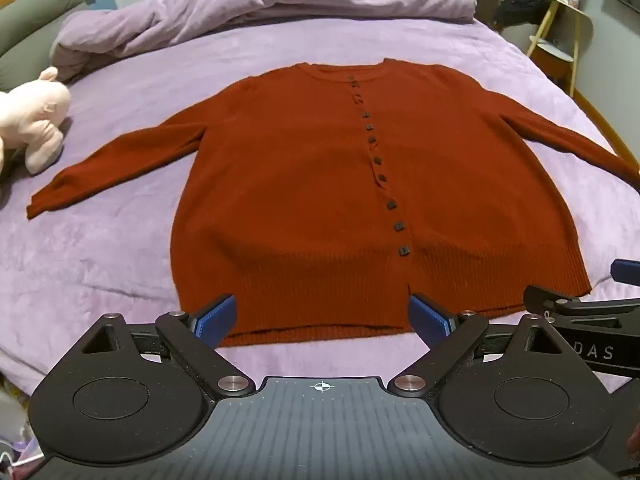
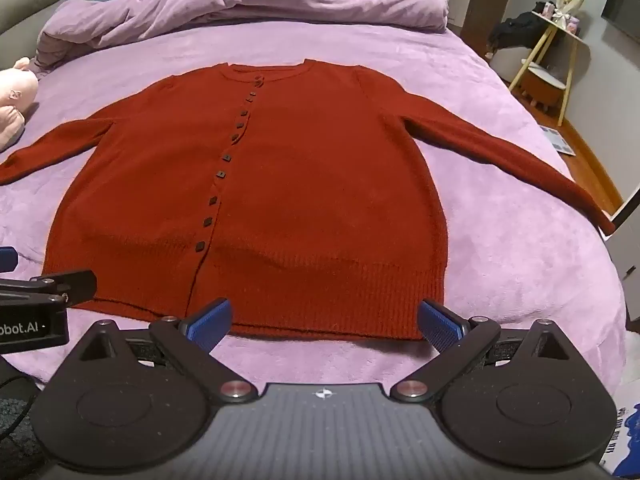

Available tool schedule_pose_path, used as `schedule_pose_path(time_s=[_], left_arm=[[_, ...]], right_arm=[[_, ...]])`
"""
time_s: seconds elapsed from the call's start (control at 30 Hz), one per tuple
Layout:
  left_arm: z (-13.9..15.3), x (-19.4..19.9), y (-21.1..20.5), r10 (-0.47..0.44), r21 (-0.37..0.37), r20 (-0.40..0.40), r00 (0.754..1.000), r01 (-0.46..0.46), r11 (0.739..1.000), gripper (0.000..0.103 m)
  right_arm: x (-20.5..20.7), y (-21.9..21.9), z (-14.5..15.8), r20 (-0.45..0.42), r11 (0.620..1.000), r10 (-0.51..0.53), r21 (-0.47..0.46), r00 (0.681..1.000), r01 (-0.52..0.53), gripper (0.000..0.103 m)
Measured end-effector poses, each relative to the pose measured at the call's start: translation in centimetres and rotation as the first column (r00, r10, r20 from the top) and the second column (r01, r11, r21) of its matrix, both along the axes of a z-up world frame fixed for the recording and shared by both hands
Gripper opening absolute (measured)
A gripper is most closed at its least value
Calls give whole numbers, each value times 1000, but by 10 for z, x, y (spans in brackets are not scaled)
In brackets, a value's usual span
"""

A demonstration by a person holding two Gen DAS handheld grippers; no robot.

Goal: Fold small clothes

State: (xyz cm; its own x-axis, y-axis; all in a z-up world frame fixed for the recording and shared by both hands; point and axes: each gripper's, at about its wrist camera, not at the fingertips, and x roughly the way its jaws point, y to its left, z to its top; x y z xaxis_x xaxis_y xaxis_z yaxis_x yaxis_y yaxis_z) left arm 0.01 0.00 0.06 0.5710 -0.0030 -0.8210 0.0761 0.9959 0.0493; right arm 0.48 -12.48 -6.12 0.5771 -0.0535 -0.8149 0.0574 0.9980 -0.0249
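Note:
A rust-red buttoned cardigan (image 1: 304,184) (image 2: 304,184) lies flat and face up on the purple bed, both sleeves spread out to the sides and its ribbed hem nearest me. My left gripper (image 1: 322,322) hovers open just above the hem's left half, its blue pads (image 1: 214,320) wide apart and empty. Over the hem's right half my right gripper (image 2: 326,322) stands open too, blue pads (image 2: 440,326) holding nothing. Each gripper's black frame shows at the edge of the other's view.
The purple sheet (image 1: 120,248) covers the bed, with a bunched purple duvet (image 1: 260,0) at the far end. A pink plush toy (image 1: 38,116) lies by the left sleeve. A yellow-legged side table (image 2: 556,60) stands beyond the bed's right edge.

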Motion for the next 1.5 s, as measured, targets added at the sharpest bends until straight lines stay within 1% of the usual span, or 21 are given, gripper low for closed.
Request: schedule_pose_path(time_s=[0.07,0.1,0.27,0.43,0.47,0.63,1.5], left_arm=[[0,0,0,10,-7,4,1000,-10,1000,96],[1,0,0,10,-12,-1,1000,-10,1000,96],[3,0,0,13,-23,-17,1000,-13,1000,96],[5,1,5,12,-28,-21,1000,-13,1000,96],[-2,1,2,5,-13,-23,1000,-6,1000,96],[-4,2,3,7,-16,-29,1000,-8,1000,96],[-6,2,4,18,-21,-41,999,-18,1000,96]], right_arm=[[4,-2,0,-11,1000,2,19,1000,-2,99],[1,1,2,12,1000,1,-13,1000,-1,99],[-6,3,2,35,1000,12,-9,999,-12,99],[-2,1,1,25,1000,13,-3,1000,-12,99],[-2,1,1,26,1000,11,-2,1000,-11,99],[-3,0,0,24,1000,14,5,1000,-14,99],[-1,-5,-3,7,999,-7,52,1000,6,99]])
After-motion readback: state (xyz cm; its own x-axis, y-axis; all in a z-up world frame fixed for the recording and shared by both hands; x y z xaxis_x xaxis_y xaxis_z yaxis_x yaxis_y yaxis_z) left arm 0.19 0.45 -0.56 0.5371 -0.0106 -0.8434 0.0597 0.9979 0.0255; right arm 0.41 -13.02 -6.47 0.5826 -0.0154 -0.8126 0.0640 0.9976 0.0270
